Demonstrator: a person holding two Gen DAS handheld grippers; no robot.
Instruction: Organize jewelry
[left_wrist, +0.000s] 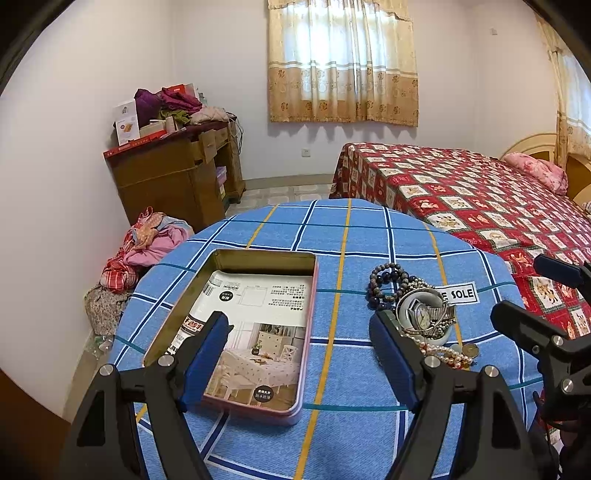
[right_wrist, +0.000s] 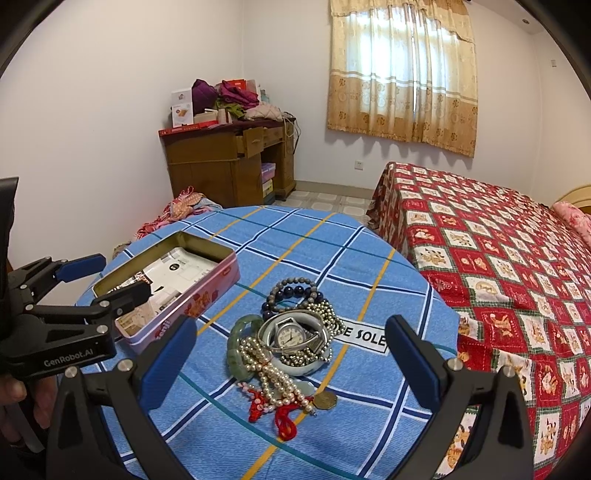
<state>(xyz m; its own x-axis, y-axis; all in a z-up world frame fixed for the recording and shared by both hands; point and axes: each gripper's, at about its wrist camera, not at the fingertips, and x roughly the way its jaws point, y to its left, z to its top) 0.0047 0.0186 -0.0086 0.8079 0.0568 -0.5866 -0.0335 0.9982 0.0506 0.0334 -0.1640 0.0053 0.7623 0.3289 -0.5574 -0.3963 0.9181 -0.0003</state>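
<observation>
An open pink tin (left_wrist: 308, 325) lined with a printed sheet lies on the left of the blue plaid table (left_wrist: 351, 236). My left gripper (left_wrist: 301, 354) hovers open over the tin's near end, nothing between its fingers. To the tin's right lies a jewelry heap (right_wrist: 291, 332): a dark bead bracelet (right_wrist: 295, 288), a metal watch (right_wrist: 291, 336), a green jade bangle (right_wrist: 240, 339), a pearl strand (right_wrist: 266, 373) and a red cord (right_wrist: 284, 421). Just short of the heap, my right gripper (right_wrist: 291, 360) stands open and empty. Each gripper shows in the other's view, the right gripper (left_wrist: 539, 295) and the left gripper (right_wrist: 107, 280).
A bed with a red patterned cover (right_wrist: 498, 266) runs close along the table's right side. A wooden desk piled with clothes (right_wrist: 229, 162) stands at the back wall, and more clothes (left_wrist: 147, 243) lie on the floor left of the table. A hand (right_wrist: 14, 398) holds the left gripper.
</observation>
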